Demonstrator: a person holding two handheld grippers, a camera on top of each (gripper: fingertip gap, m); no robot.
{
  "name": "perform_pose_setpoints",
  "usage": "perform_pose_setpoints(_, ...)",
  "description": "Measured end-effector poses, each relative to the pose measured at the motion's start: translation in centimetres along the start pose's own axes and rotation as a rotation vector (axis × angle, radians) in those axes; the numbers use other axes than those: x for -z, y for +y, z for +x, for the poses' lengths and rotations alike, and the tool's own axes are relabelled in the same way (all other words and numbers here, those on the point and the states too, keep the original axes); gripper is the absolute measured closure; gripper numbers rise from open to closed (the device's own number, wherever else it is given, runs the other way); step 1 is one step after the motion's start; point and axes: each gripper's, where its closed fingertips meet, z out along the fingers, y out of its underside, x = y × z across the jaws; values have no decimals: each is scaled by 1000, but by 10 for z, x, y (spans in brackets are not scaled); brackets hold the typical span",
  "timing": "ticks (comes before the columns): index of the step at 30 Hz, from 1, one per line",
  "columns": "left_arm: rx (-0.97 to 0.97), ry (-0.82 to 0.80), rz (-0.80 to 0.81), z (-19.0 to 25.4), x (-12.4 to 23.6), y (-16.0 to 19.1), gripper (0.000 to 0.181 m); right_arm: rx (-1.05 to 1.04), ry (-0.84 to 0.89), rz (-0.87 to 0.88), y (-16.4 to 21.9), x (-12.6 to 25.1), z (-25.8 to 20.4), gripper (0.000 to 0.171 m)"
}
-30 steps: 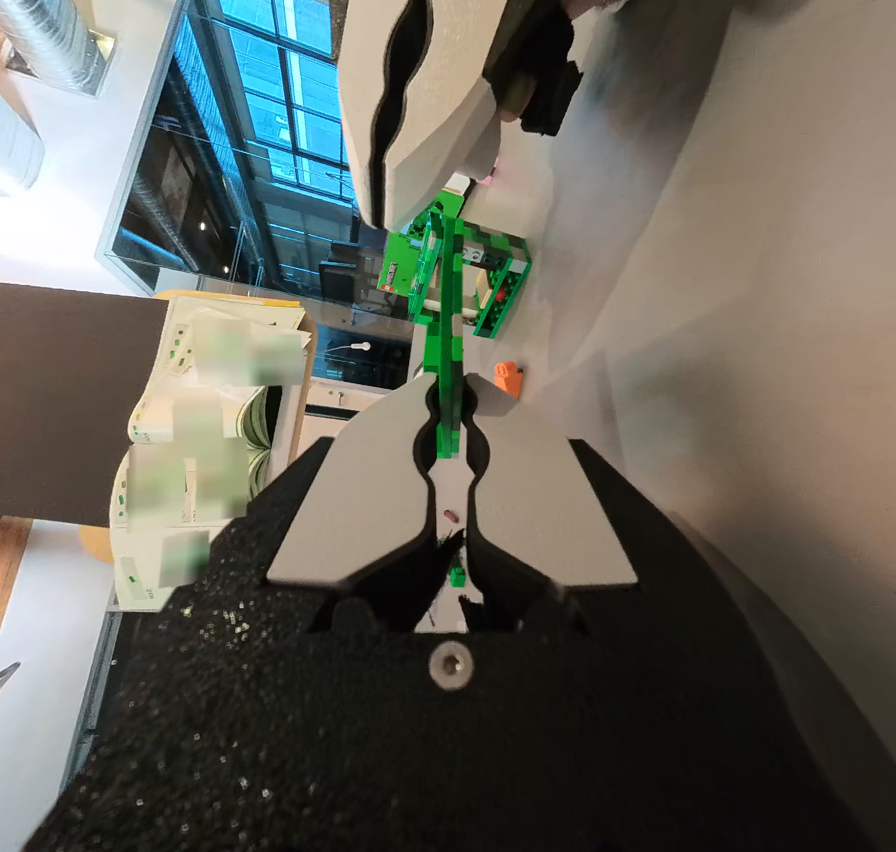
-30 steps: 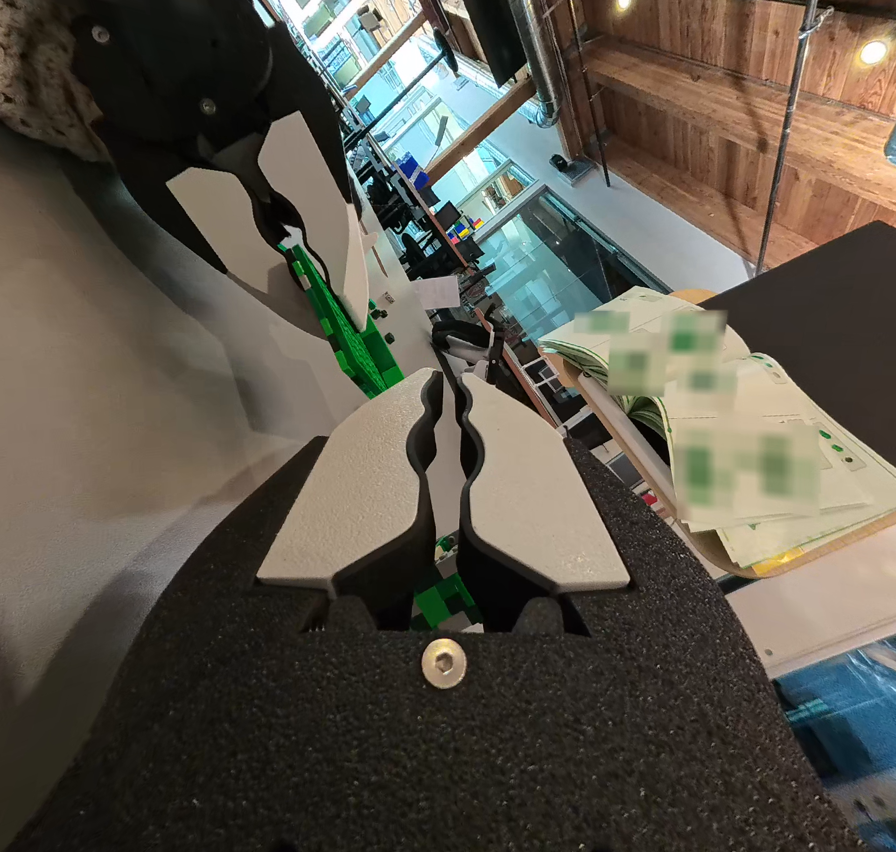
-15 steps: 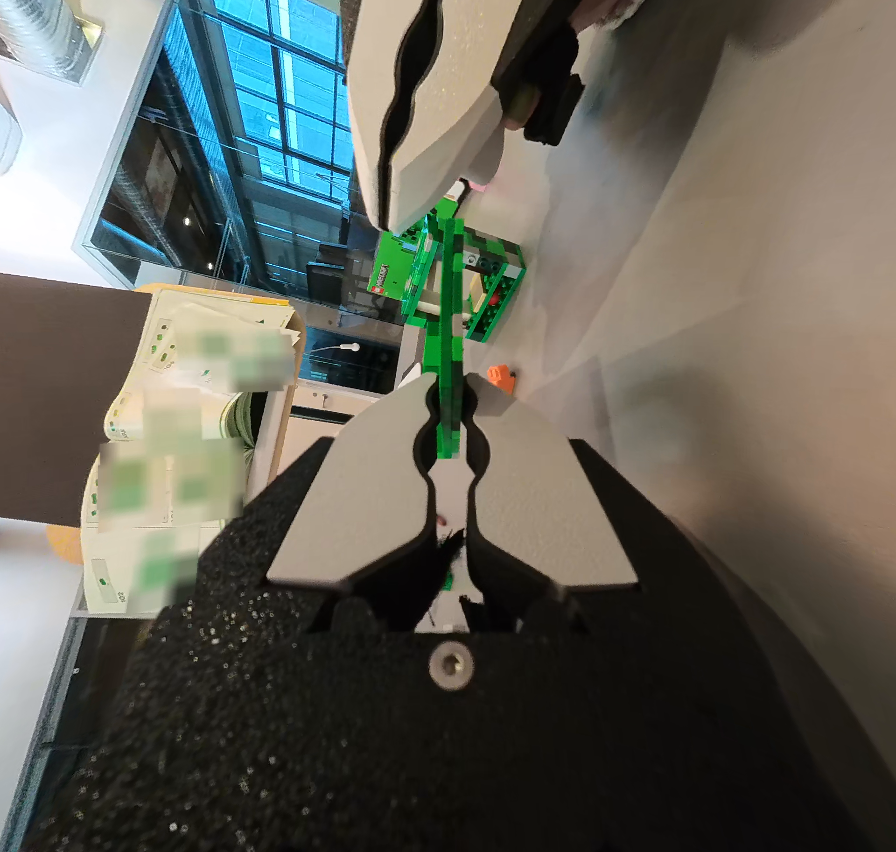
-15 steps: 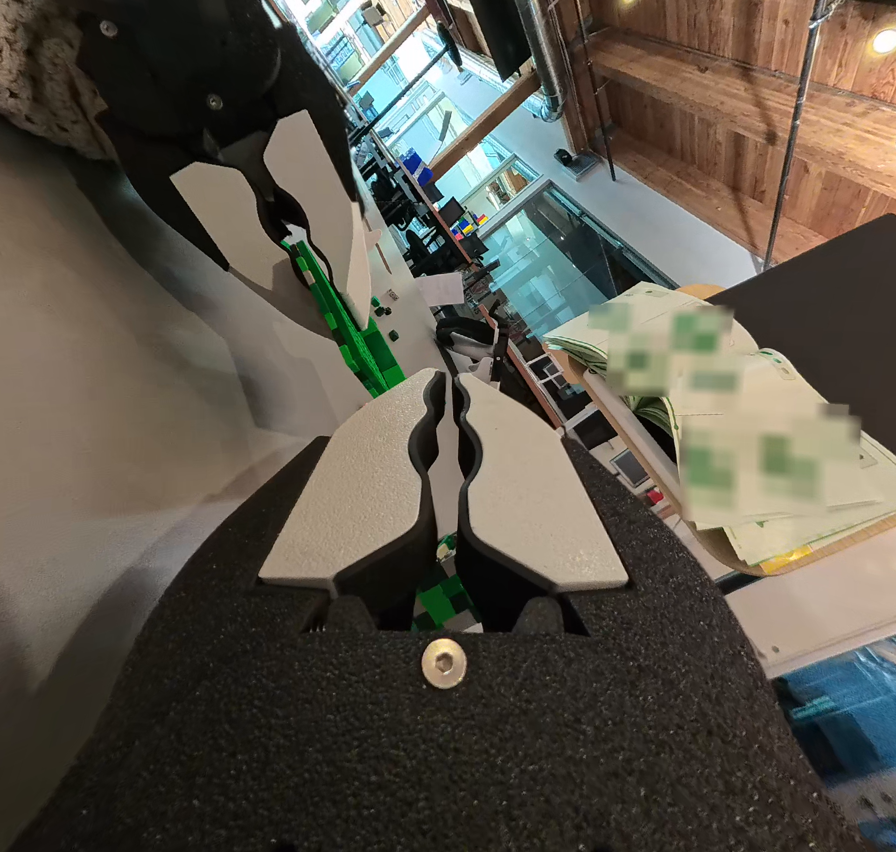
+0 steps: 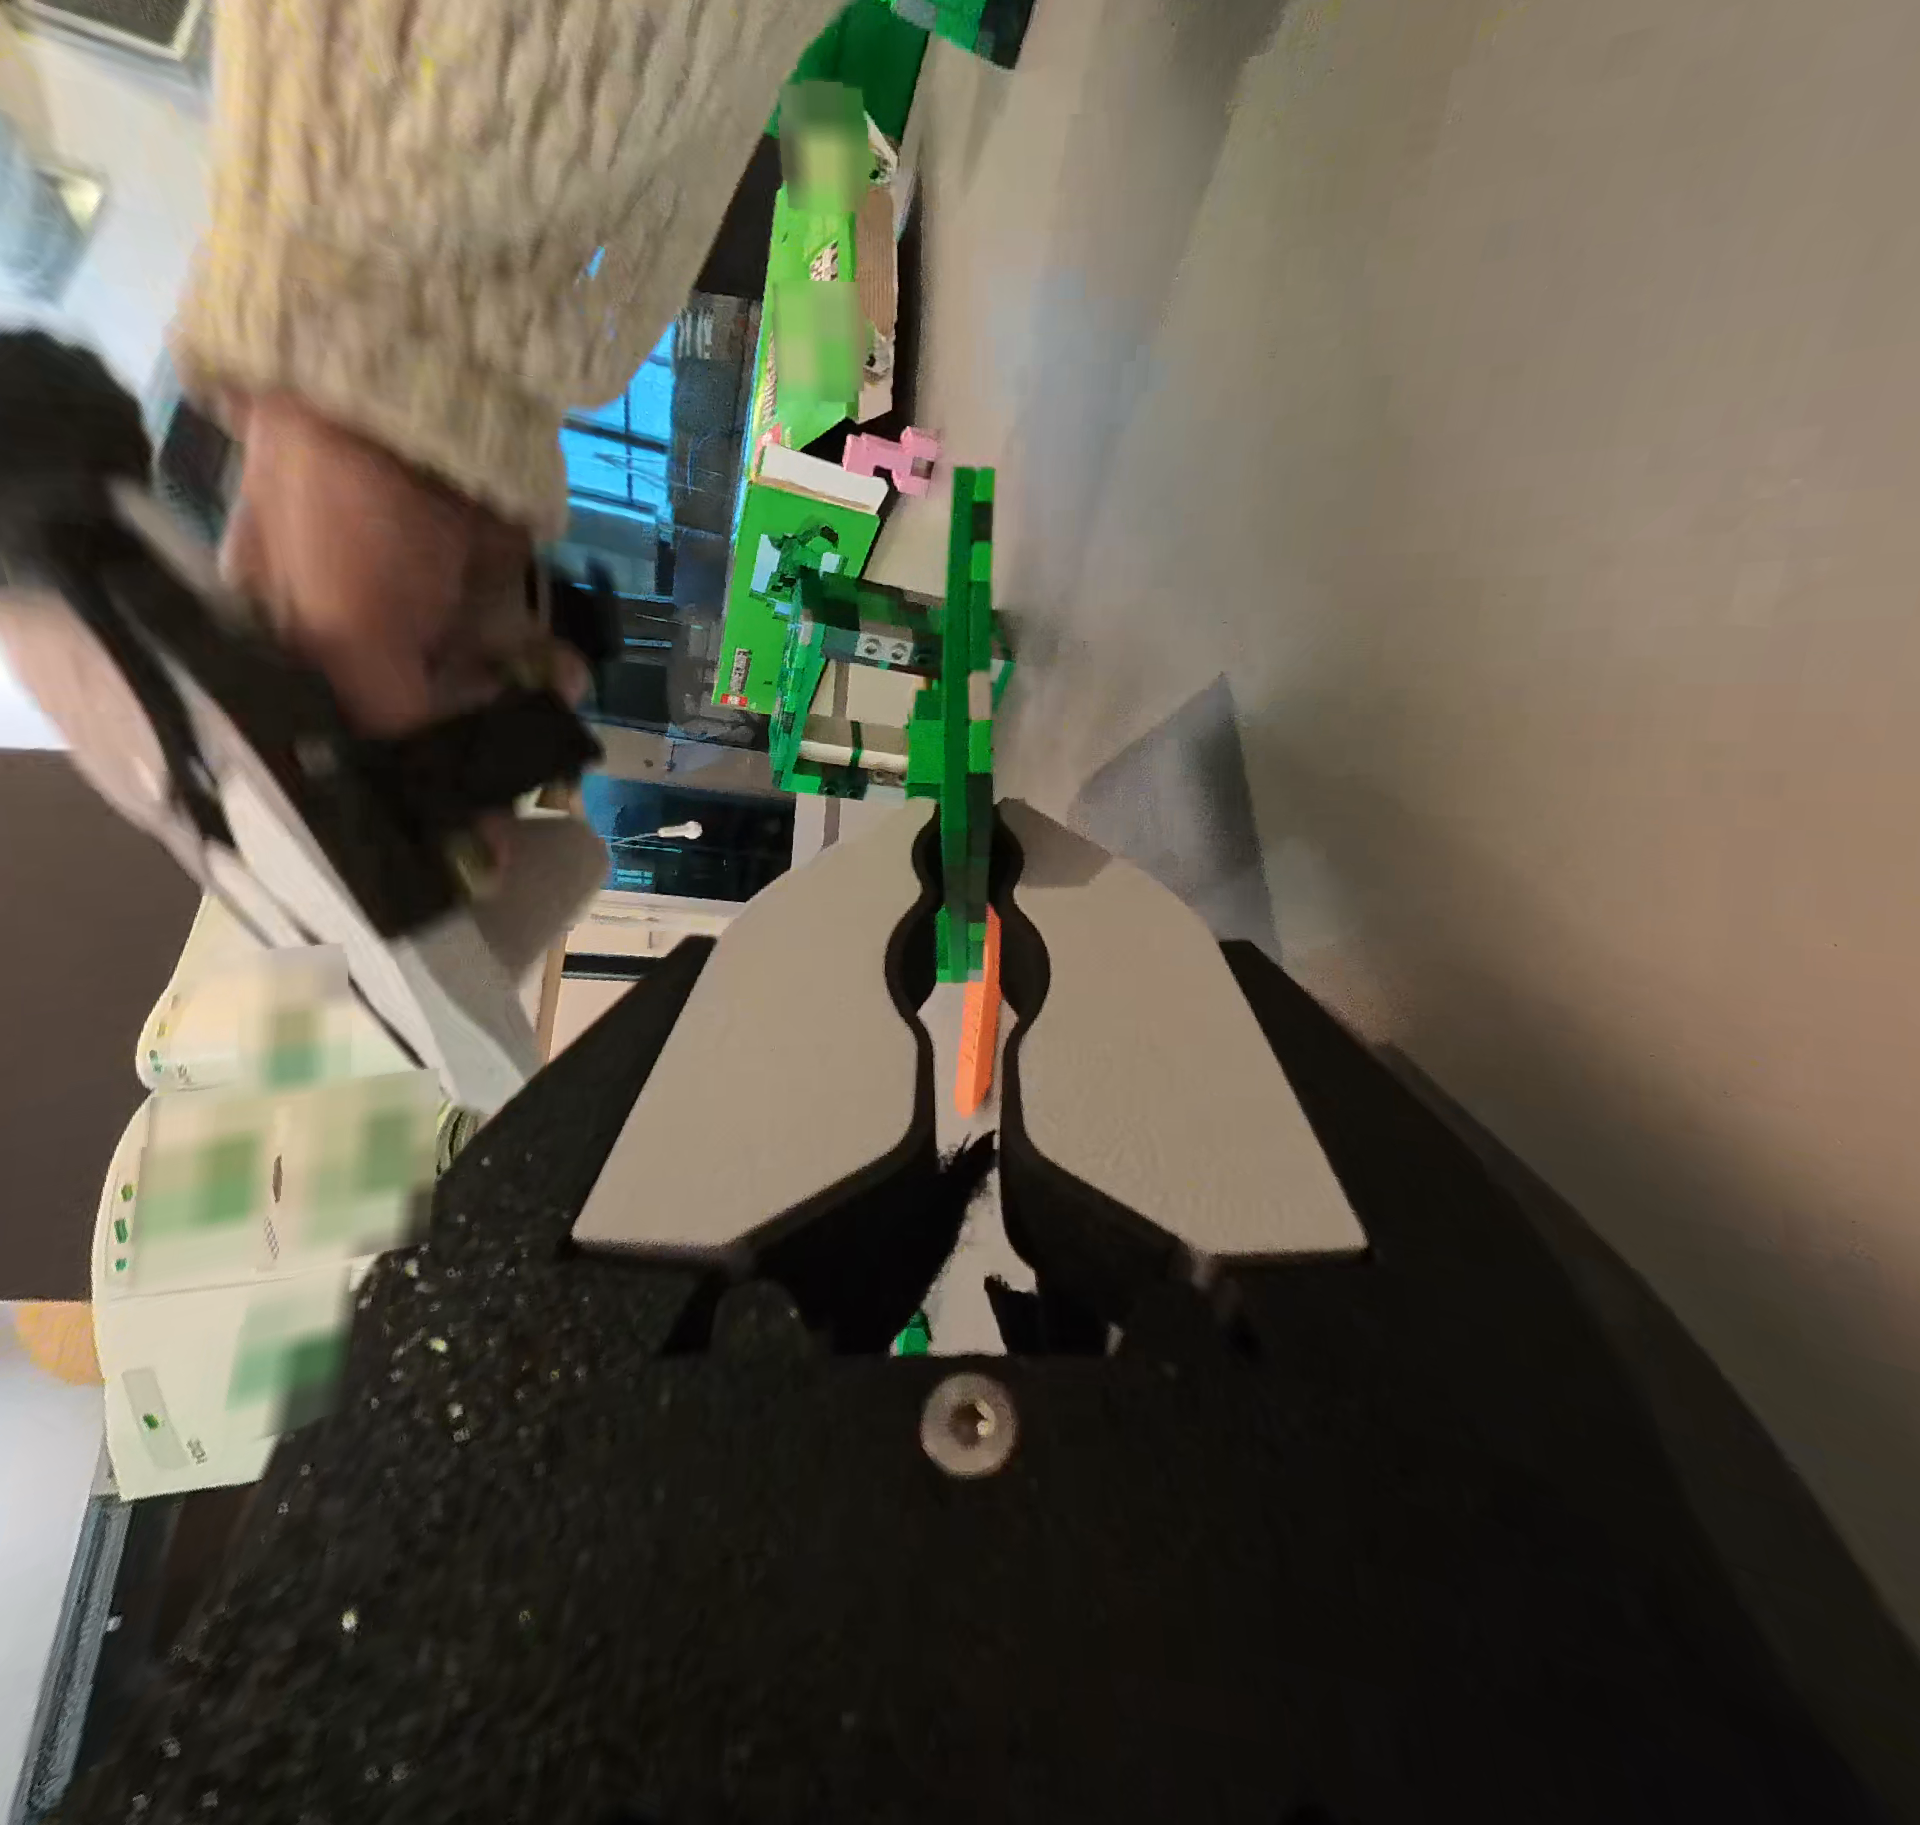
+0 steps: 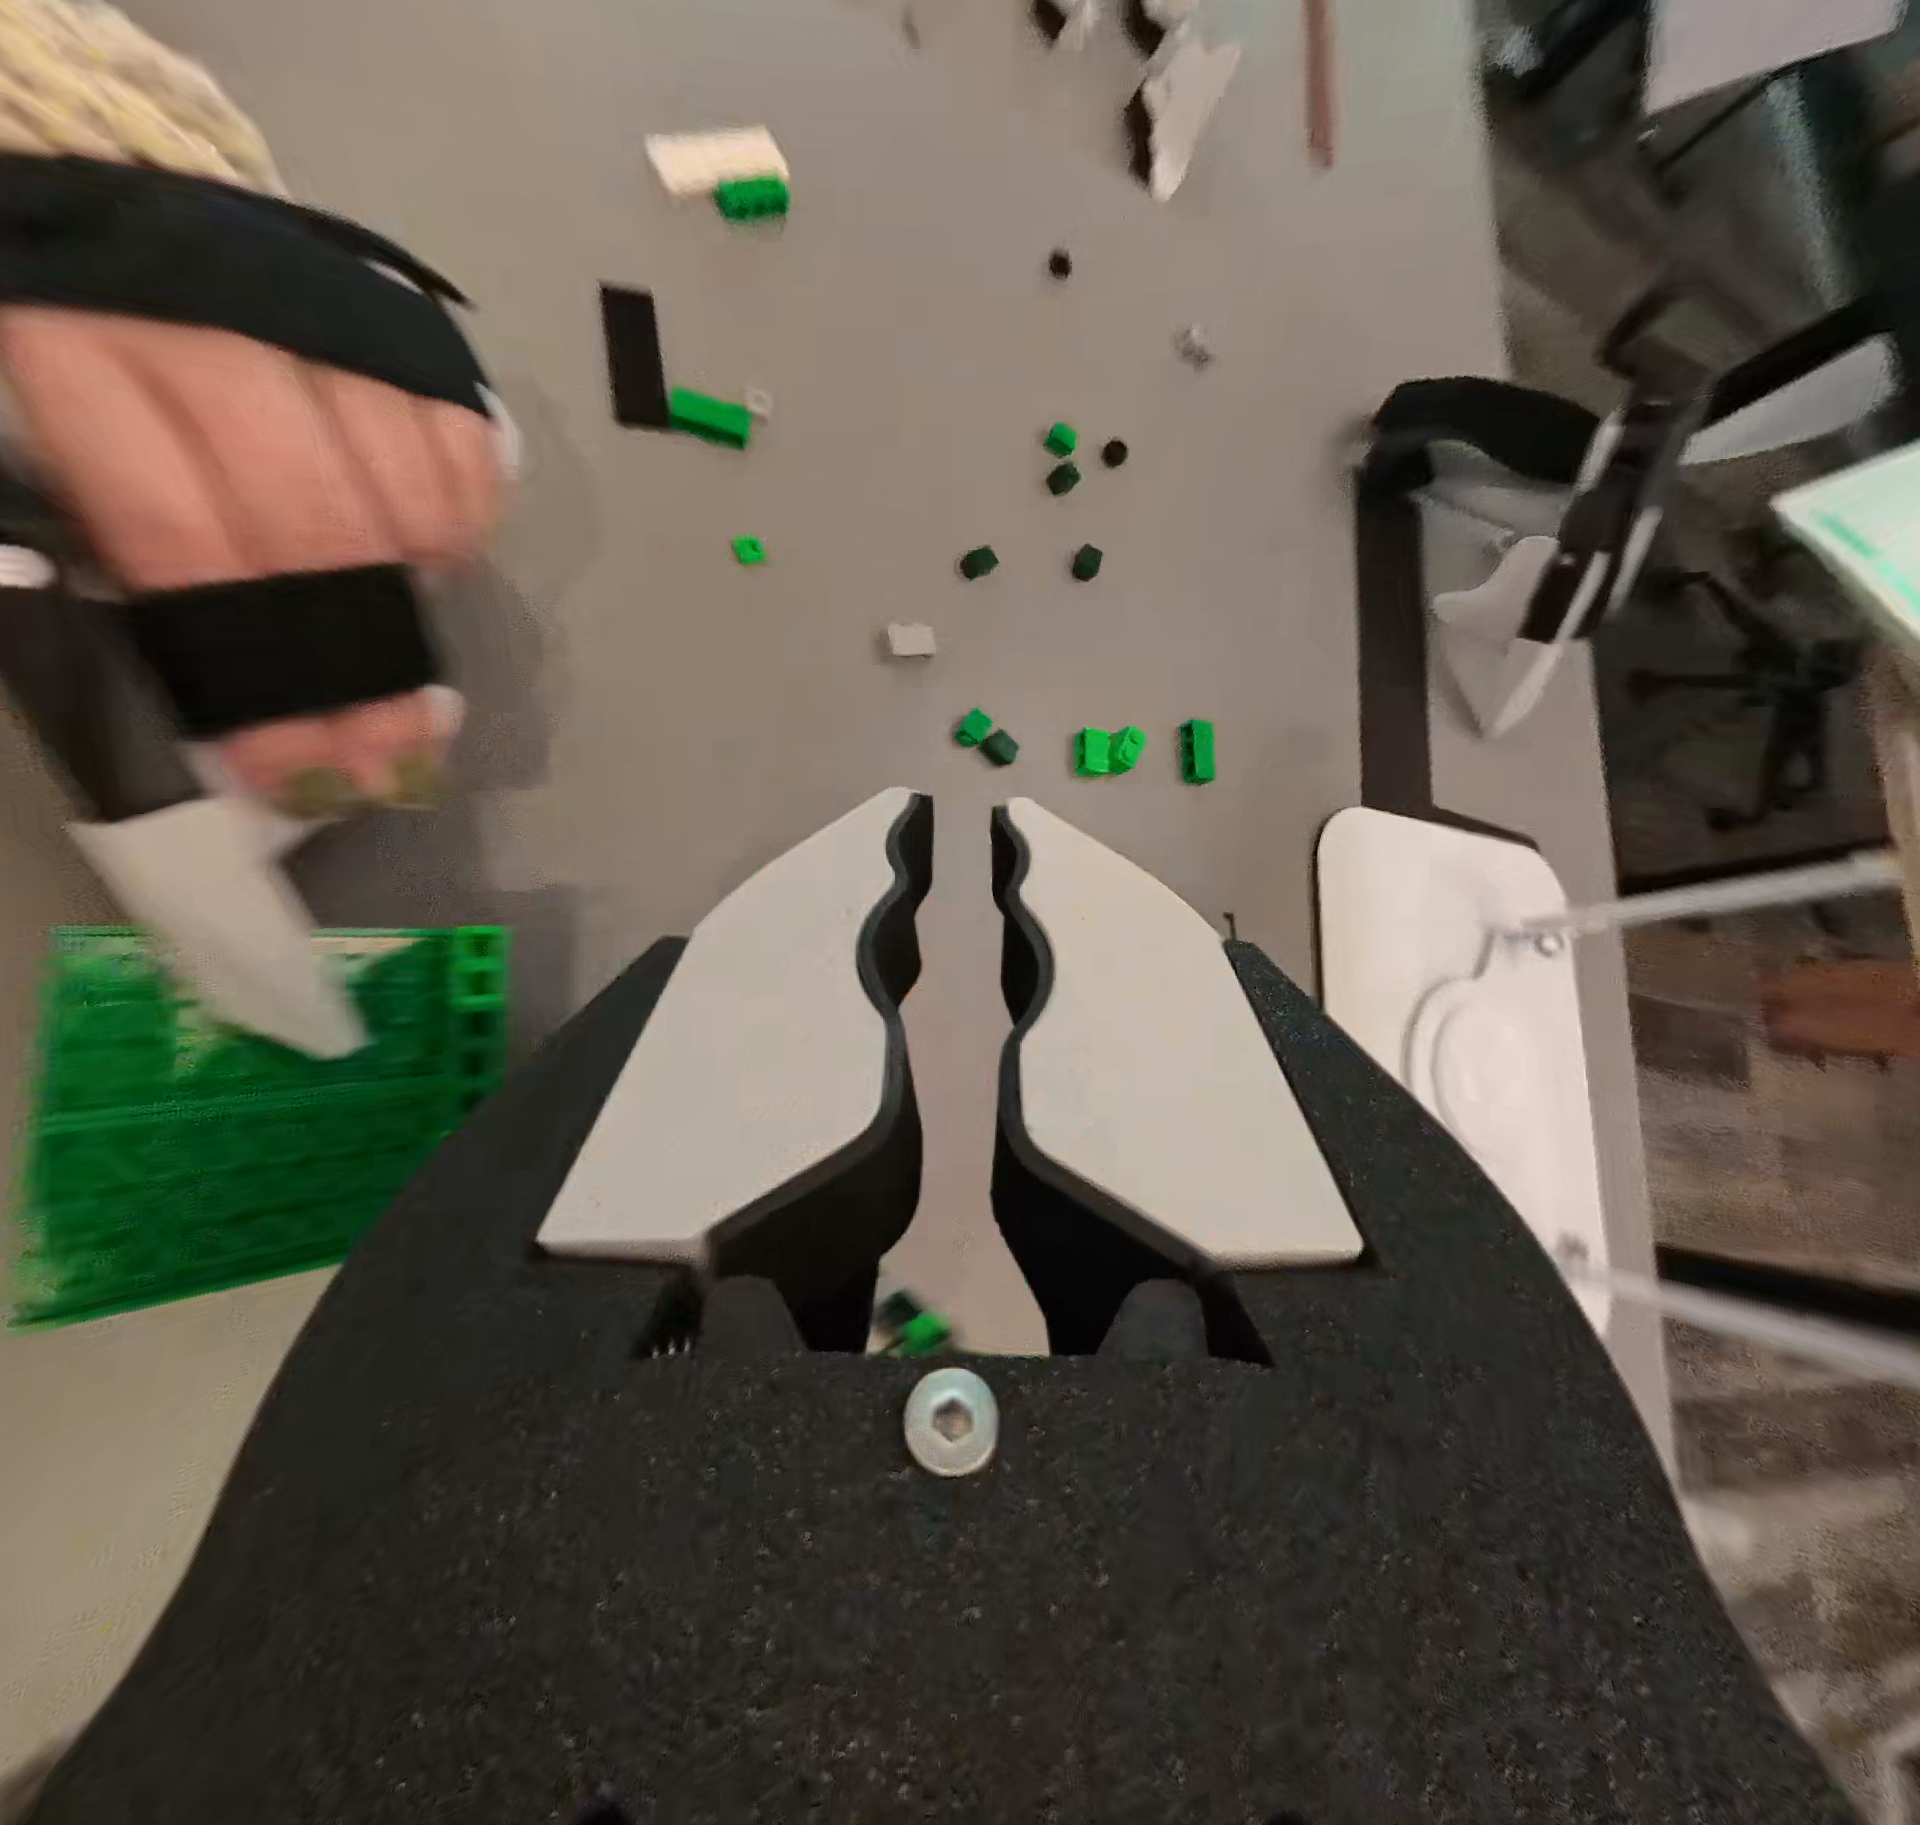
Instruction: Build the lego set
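Your right gripper has swung off the green plate toward loose green bricks, jaws slightly parted, empty. Keep the left gripper clamped steady on the plate.

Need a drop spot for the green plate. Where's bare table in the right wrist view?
Bare grey table at top left, above the black strip, and just left of the right gripper. Crowded: loose green bricks ahead of its tips; white tray fills the right.

In the right wrist view, loose bricks lay scattered on the table toward twelve o'clock, the baseplate at nine, a flat tray at three.
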Motion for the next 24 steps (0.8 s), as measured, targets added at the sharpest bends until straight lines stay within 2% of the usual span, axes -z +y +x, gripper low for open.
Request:
perform_pose_setpoints(4,27,-5,-9,-2,1,5,175,-60,-196,-193,21,-64,34,160)
perform_pose_setpoints(9,9,-22,-52,-5,2,15,175,-354,-272,-350,46,-119,65,162)
perform_pose_setpoints(12,5,-18,-53,-5,1,15,175,-458,-320,-452,54,-136,69,160)
perform_pose_setpoints(16,1,-11,-55,-3,0,15,175,-471,-333,-620,63,-146,68,155)
perform_pose_setpoints(24,-5,-14,-64,-4,0,16,175,-516,-326,-643,56,-155,68,150)
